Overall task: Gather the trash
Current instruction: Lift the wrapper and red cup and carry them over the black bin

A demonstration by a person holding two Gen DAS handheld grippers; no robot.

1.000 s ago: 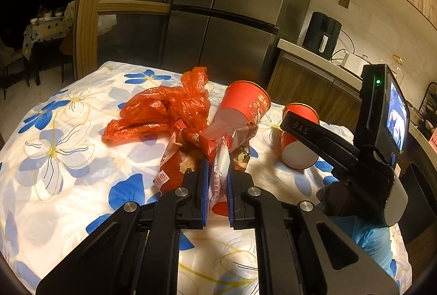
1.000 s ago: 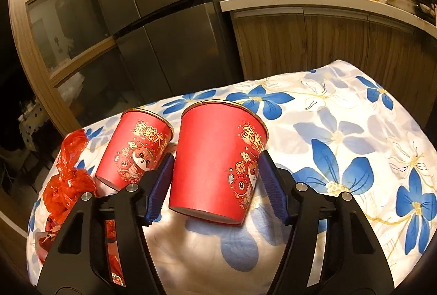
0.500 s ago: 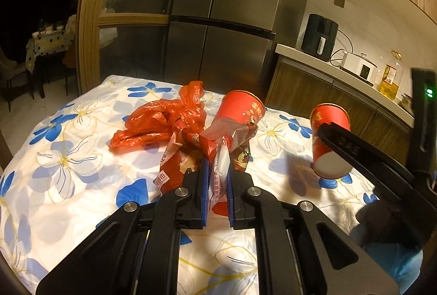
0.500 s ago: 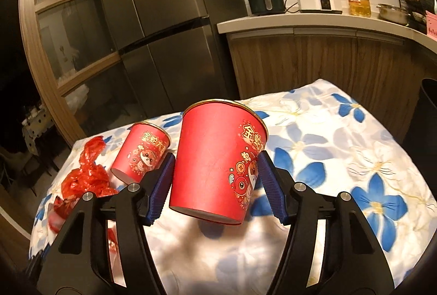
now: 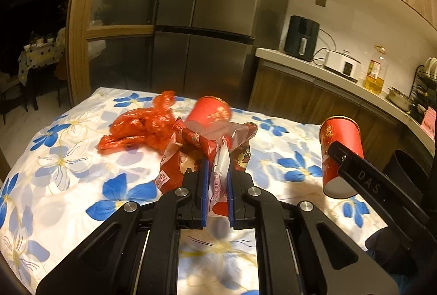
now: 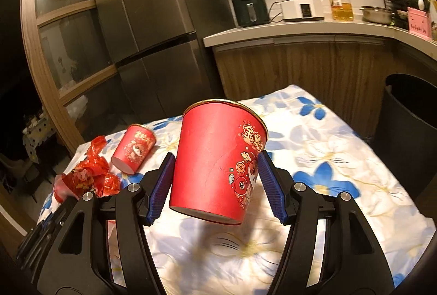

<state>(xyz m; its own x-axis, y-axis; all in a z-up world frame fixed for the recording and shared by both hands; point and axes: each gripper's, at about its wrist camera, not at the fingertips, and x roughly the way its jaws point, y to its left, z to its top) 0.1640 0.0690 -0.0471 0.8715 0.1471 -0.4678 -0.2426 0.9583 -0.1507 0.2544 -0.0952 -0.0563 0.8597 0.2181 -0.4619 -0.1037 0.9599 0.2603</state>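
Trash in both grippers: the right gripper (image 6: 215, 183) clamps a red paper cup (image 6: 218, 164), the left gripper (image 5: 217, 185) pinches a snack wrapper (image 5: 215, 155), both apparently bound next for the dark bin (image 6: 407, 131) beside the table (image 6: 341, 158).

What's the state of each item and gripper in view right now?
left gripper: shut on snack wrapper, held above the tablecloth.
right gripper: shut on red paper cup, lifted off the table, rim up, tilted.
second red cup: lying on its side on the floral tablecloth.
red plastic bag: crumpled, resting on the tablecloth.
black bin: open, beside the table.
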